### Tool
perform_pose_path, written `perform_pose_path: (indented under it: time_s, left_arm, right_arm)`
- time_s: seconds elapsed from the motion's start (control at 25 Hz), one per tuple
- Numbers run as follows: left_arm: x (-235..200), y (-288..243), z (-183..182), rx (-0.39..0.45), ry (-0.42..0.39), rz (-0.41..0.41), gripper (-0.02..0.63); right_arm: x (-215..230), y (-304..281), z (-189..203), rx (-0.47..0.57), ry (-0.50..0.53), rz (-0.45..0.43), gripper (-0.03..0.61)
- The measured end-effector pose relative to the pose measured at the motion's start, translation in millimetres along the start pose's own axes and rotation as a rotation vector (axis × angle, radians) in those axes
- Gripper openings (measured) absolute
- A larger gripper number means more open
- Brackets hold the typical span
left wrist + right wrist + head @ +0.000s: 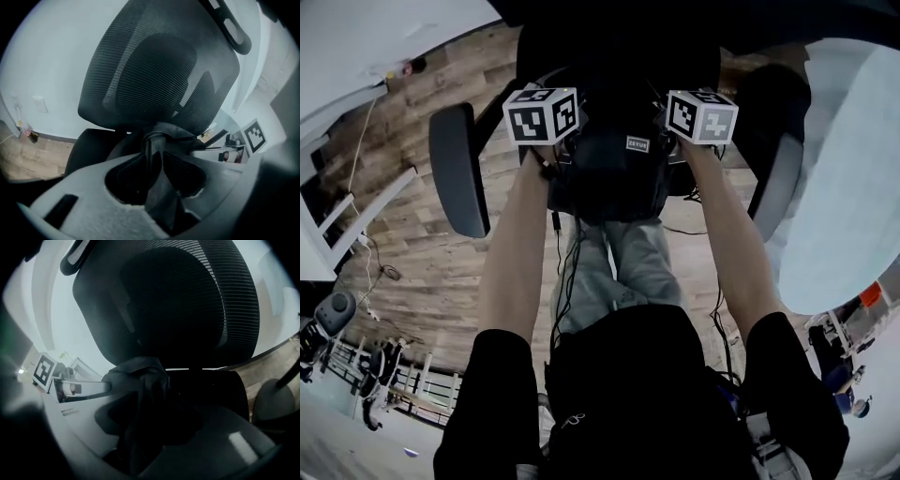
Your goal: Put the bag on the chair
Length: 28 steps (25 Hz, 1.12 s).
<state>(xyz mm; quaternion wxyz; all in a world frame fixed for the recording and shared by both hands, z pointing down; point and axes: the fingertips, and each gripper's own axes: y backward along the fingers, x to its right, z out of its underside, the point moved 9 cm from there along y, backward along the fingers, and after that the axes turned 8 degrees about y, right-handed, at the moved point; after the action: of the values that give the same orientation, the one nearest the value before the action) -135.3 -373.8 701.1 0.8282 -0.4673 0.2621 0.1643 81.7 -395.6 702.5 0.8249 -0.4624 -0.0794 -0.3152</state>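
Note:
The black bag [614, 173] rests on the seat of a black mesh office chair [457, 169], between its two armrests. Both grippers reach down to the bag's top, the left marker cube [542, 114] and the right marker cube [701, 115] side by side. In the left gripper view, a black bag strap [153, 145] runs between the jaws of my left gripper [157, 176], with gaps beside it. The right gripper [150, 423] likewise has a dark strap fold [143, 380] between its parted jaws. The chair backrest [154, 65] stands upright just behind.
A white round table [853, 187] stands close at the right and a white desk [356, 56] at the left. Cables [567, 272] trail over the wooden floor [422, 272]. The person's legs [619, 272] are right in front of the chair.

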Motion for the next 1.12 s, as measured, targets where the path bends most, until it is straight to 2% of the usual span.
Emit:
perform_pose_path:
  time_s: [0.04,0.08,0.28,0.44,0.56,0.68,0.72,0.84,0.96,1.12]
  left_arm:
    - [0.5,0.0,2.4,0.003,0.008,0.006,0.149]
    - [1.2,1.2,4.5,0.002,0.016,0.011,0.177]
    - [9.8,37.4,7.2,0.049,-0.001,-0.039,0.17]
    - [37.6,78.9,-25.9,0.174,-0.043,0.008,0.09]
    - [76.9,117.4,-53.6,0.275,-0.116,0.053,-0.003]
    - [120.4,171.0,-73.5,0.401,-0.134,0.115,0.0]
    - [134.9,189.9,-79.6,0.44,-0.144,0.128,0.0]
    - [175.4,246.7,-98.1,0.543,-0.218,0.159,0.0]
    - [209.5,301.4,-119.8,0.665,-0.307,0.17,0.0]
    - [239.6,362.7,-121.0,0.782,-0.341,0.16,0.0]
  right_arm:
    - [-0.8,0.1,0.9,-0.002,0.001,0.003,0.214]
    - [-1.9,1.3,1.2,-0.004,0.008,0.009,0.26]
    - [-16.2,30.3,4.5,0.018,0.031,0.099,0.259]
    - [-35.7,74.6,-17.0,0.17,0.012,0.152,0.227]
    - [-62.5,120.6,-44.9,0.307,0.027,0.163,0.136]
    - [-99.3,170.3,-73.9,0.44,0.041,0.176,0.025]
    - [-111.8,186.8,-82.9,0.479,0.046,0.18,0.011]
    - [-149.8,235.2,-112.8,0.594,0.075,0.166,0.009]
    - [-189.0,283.1,-149.7,0.743,0.147,0.123,0.009]
    - [-238.7,337.5,-170.3,0.855,0.245,0.107,0.009]
